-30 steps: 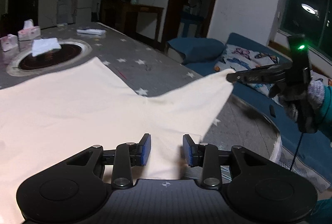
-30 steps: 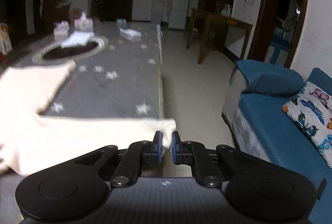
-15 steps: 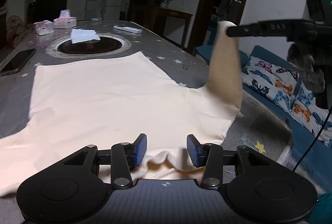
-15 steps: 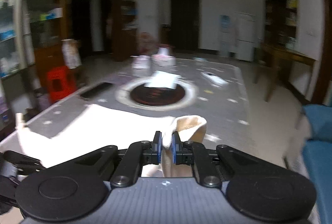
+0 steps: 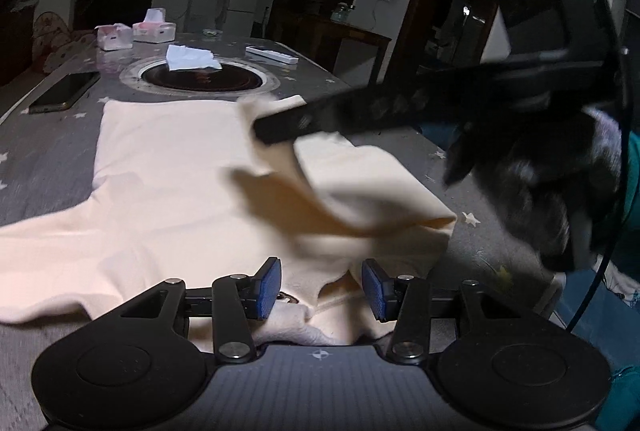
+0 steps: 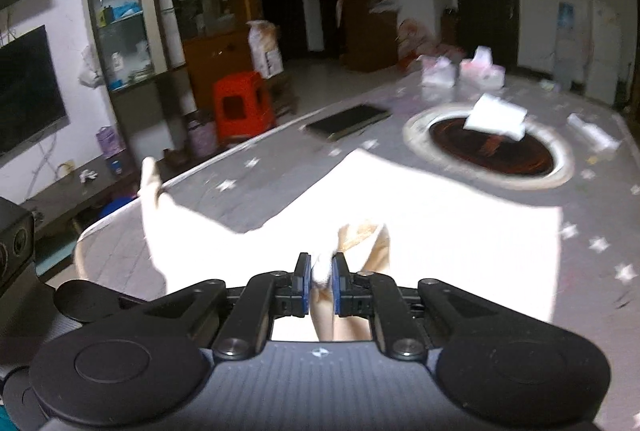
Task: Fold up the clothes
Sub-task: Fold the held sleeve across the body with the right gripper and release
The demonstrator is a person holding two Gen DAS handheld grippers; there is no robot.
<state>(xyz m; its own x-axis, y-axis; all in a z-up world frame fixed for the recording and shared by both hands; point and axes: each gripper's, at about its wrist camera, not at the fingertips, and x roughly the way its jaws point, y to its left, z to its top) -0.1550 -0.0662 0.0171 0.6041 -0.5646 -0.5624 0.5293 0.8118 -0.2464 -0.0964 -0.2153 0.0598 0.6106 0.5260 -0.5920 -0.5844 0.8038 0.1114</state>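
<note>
One sleeve is mid-fold, pinched in my right gripper and carried over the shirt lying flat on the desk, while my left gripper gapes empty at the collar; the far sleeve lies spread.

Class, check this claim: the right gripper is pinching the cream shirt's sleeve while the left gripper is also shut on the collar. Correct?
Not quite. The left gripper is open, its blue pads apart over the cream shirt collar, as the left wrist view shows. The right gripper does pinch the sleeve.
</note>
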